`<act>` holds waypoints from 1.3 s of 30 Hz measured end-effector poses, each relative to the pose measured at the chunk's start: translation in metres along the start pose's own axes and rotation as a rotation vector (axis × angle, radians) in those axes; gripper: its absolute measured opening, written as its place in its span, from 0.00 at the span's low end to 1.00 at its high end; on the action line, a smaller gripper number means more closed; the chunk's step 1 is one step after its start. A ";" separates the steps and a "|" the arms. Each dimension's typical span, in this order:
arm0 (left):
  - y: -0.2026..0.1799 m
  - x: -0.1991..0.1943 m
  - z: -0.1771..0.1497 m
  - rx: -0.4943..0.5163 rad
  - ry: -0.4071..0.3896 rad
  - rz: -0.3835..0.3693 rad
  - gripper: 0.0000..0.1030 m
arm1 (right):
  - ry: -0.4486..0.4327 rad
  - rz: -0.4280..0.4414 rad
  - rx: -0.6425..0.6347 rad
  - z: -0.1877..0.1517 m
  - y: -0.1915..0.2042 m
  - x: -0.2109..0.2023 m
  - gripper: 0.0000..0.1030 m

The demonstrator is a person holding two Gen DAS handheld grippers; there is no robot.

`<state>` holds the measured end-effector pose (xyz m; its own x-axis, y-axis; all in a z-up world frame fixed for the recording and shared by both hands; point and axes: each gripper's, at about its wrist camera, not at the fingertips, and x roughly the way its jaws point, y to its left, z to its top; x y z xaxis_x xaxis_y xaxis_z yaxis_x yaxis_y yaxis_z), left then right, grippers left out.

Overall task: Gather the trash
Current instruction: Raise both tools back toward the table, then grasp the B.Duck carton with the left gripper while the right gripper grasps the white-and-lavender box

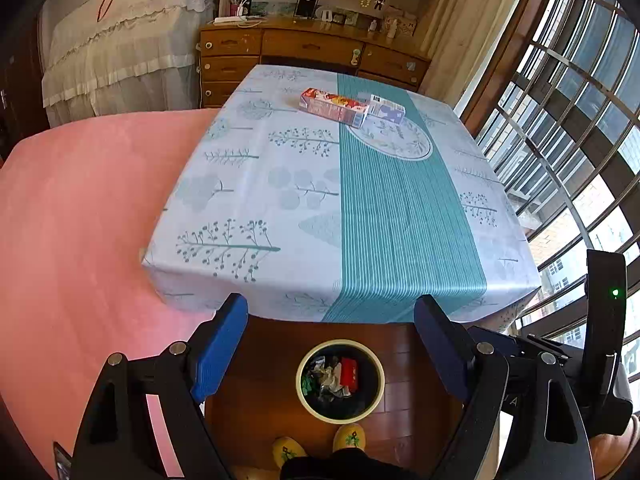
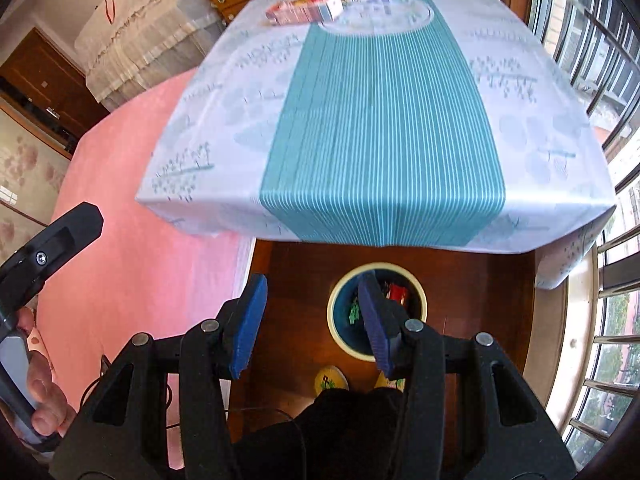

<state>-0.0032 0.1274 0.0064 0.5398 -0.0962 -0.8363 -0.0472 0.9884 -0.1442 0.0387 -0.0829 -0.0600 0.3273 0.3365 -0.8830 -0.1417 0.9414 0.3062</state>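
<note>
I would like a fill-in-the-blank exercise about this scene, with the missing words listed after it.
1. The round cream-rimmed trash bin stands on the wooden ____.
2. The red carton and the purple-and-white carton lie on the ____.
3. The left gripper holds ____ between its blue pads.
4. The tablecloth's wide middle stripe is coloured ____.

Missing words: floor; table; nothing; teal

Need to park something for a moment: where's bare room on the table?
The near half of the table is bare, from its front edge up to the round print. Only the far end is taken: the red carton and the purple-and-white carton lie together there.
</note>
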 end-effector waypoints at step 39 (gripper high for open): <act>-0.056 0.240 0.337 -0.261 0.092 0.195 0.82 | -0.078 -0.012 -0.569 0.459 -0.094 0.139 0.49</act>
<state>0.4129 0.0881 -0.0080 0.4222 0.0698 -0.9038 -0.3625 0.9269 -0.0977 0.5263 -0.1128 -0.0485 0.3968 0.3466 -0.8499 -0.6111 0.7907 0.0371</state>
